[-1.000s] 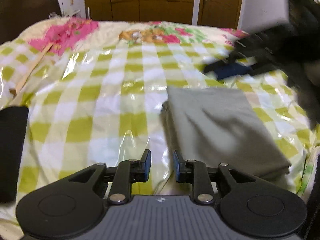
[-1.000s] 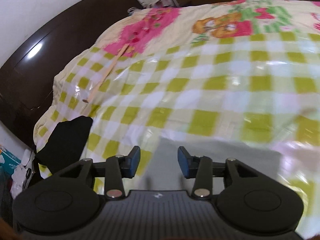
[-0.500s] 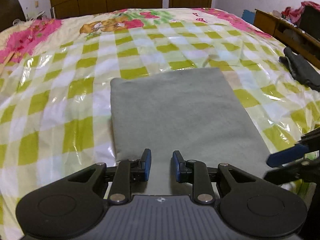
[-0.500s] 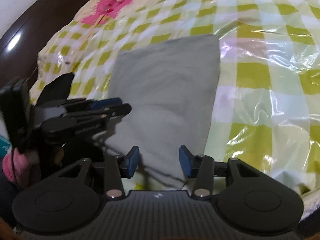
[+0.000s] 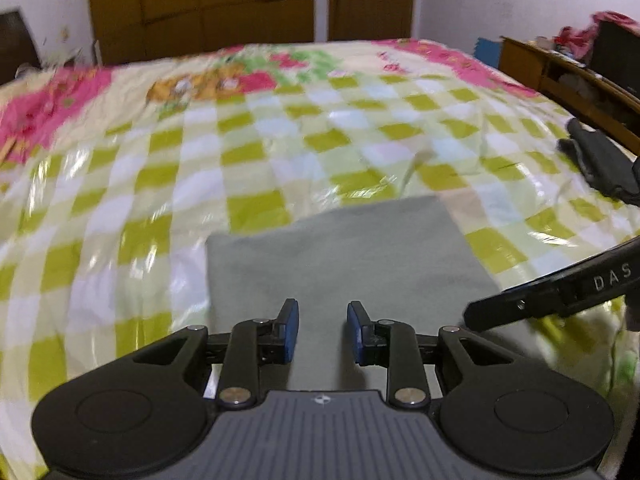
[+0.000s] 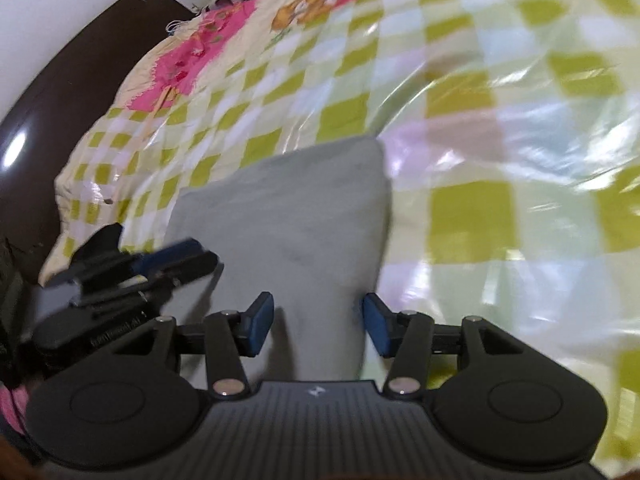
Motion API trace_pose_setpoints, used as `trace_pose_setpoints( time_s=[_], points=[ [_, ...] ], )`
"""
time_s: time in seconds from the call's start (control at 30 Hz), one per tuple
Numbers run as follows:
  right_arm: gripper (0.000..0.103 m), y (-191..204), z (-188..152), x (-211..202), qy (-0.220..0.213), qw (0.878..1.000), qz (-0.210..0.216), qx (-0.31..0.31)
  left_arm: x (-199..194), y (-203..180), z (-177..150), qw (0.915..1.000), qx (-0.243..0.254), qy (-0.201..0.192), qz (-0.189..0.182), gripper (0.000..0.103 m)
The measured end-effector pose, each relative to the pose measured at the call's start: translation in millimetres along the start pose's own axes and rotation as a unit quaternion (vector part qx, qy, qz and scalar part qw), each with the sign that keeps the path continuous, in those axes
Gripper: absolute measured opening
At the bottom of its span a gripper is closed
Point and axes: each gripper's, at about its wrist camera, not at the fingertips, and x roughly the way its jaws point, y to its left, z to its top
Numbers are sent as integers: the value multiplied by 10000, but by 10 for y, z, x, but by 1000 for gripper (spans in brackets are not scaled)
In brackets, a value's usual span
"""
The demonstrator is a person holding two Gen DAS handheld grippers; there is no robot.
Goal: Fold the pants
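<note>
The pants (image 5: pixel 344 264) lie folded into a flat grey-green rectangle on the bed (image 5: pixel 120 208), near its front edge, on a shiny checked cover of yellow-green and white squares with pink flowers further back.

The left gripper (image 5: pixel 322 331) is held low and nearly level over the near end of the pants, pointing toward 12 o'clock along the length of the fold. Its blue-padded fingers (image 5: pixel 289 330) stand apart with only cloth showing in the gap between them; they grip nothing. In the right wrist view this same gripper (image 6: pixel 176 258) comes in from 9 o'clock, blurred, reaching over the left edge of the pants.

The right gripper (image 6: pixel 318 328) is tilted down at the pants from the other side, its fingers (image 6: pixel 259 328) spread wide and empty, straddling the near narrow end of the cloth. Whether the pads touch the fabric I cannot tell. In the left wrist view one black finger of the right gripper (image 5: pixel 548 300) slants in from 3 o'clock, its tip just over the right edge of the pants.

A dark garment (image 5: pixel 600 164) lies at 2 o'clock, near the right edge of the bed, well apart from the pants. Behind the bed, at 12 o'clock, stands a brown wardrobe (image 5: pixel 200 4); a wooden shelf (image 5: pixel 560 68) runs along the right side. A dark headboard (image 6: pixel 52 112) curves round the bed at 10 o'clock in the right wrist view.
</note>
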Motion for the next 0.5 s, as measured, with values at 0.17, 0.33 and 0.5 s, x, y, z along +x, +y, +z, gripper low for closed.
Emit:
trace_pose_setpoints(
  time_s=[0.17, 0.33, 0.5],
  points=[
    [53, -78, 79, 229, -87, 9995, 276, 143, 81, 140, -137, 9997, -176, 20, -152, 40],
    [32, -152, 232, 303, -116, 9982, 529, 245, 217, 90, -135, 9995, -131, -29, -293, 40],
    [17, -389, 416, 269, -286, 9957, 594, 652, 397, 51, -26, 9984, -186, -99, -531, 40]
  ],
)
